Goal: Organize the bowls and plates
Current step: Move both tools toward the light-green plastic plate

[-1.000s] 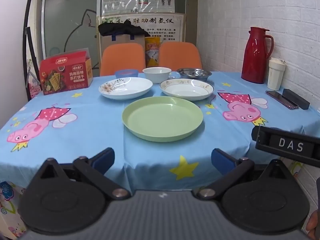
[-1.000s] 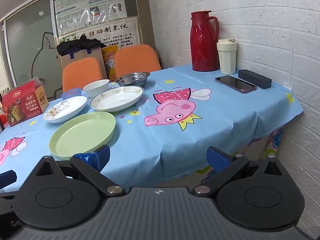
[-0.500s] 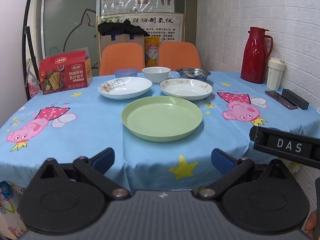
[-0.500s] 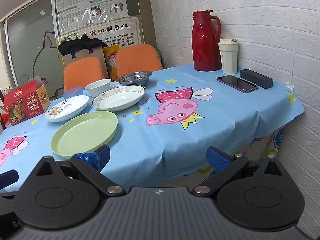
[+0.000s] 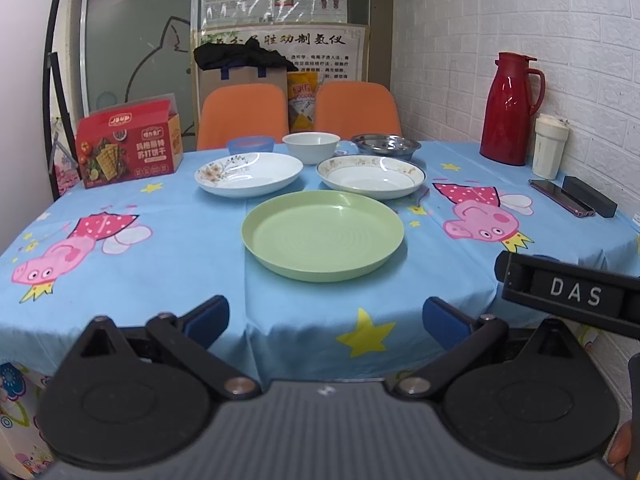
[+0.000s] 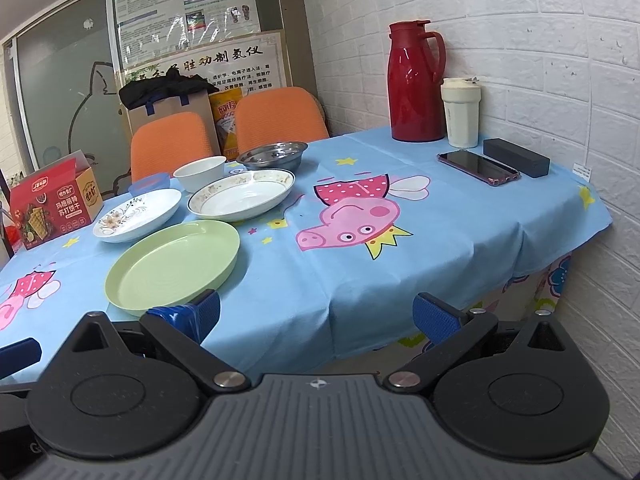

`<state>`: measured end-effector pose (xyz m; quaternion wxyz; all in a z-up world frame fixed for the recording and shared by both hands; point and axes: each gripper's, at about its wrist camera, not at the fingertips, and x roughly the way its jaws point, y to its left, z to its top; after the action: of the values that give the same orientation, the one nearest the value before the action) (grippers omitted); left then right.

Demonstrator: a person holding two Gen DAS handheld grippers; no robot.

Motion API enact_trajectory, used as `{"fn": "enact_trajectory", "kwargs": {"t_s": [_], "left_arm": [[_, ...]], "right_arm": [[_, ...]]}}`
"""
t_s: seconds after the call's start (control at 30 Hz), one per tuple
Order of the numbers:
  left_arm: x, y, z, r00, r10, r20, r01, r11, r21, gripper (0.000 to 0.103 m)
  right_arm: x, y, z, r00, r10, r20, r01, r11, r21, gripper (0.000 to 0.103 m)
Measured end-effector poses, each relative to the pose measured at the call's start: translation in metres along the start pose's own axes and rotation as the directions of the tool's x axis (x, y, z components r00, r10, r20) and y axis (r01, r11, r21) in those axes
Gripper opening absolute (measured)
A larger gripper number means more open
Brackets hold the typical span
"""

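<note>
Plates look rigid and slick, so with both grippers' jaws open and empty, the green plate [image 5: 322,236] probably wants a rim pinch.

Indoor scene, evenly and fairly brightly lit, apparently from overhead; no hard shadows. Soft, narrow shadow under the near rim of the green plate [image 5: 322,235]. Small highlights on that plate's far inner rim; stronger vertical glare streaks on the red thermos [image 5: 509,110] well to the plate's right. Reflections on the plastic-covered posters [image 6: 188,4] on the wall behind the plate wash out their print. Strong fisheye bending: white brick wall [image 6: 540,60] right of the plate curves, corners vignette dark. Focus fairly sharp around the plate; fine text farther back is soft.
</note>
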<state>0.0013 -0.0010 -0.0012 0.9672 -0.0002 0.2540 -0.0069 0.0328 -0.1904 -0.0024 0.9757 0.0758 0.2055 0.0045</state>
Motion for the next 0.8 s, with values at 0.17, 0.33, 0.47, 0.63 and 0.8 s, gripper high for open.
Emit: {"fn": "enact_trajectory", "kwargs": {"t_s": [0.17,0.33,0.47,0.63,0.8], "left_arm": [[0.0,-0.0001,-0.0001,1.0,-0.001,-0.002,0.001,1.0,-0.003,0.103],[0.0003,-0.0001,0.0011,1.0,-0.009,-0.009,0.009,1.0,-0.009,0.103],[-0.0001,0.0,0.001,1.0,-0.006,-0.008,0.006,1.0,-0.008,0.103],[-0.0001,0.0,0.0008,1.0,-0.006,-0.01,0.006,1.0,-0.007,0.103],[0.0002,0.0009,0.001,1.0,-0.01,-0.013,0.01,1.0,-0.007,0.103]], "right_arm": [[0.0,0.0003,0.0001,1.0,0.001,-0.002,-0.001,1.0,-0.001,0.091],[-0.0001,0.0018,0.0001,1.0,0.001,-0.002,-0.001,1.0,-0.002,0.091],[-0.0004,0.0033,-0.0001,1.0,0.004,-0.003,-0.004,1.0,-0.004,0.091],[-0.0008,0.0047,-0.0001,1.0,0.004,-0.002,-0.004,1.0,-0.005,0.091],[-0.0011,0.0071,-0.0007,1.0,0.004,-0.003,-0.004,1.0,-0.007,0.091]]}}
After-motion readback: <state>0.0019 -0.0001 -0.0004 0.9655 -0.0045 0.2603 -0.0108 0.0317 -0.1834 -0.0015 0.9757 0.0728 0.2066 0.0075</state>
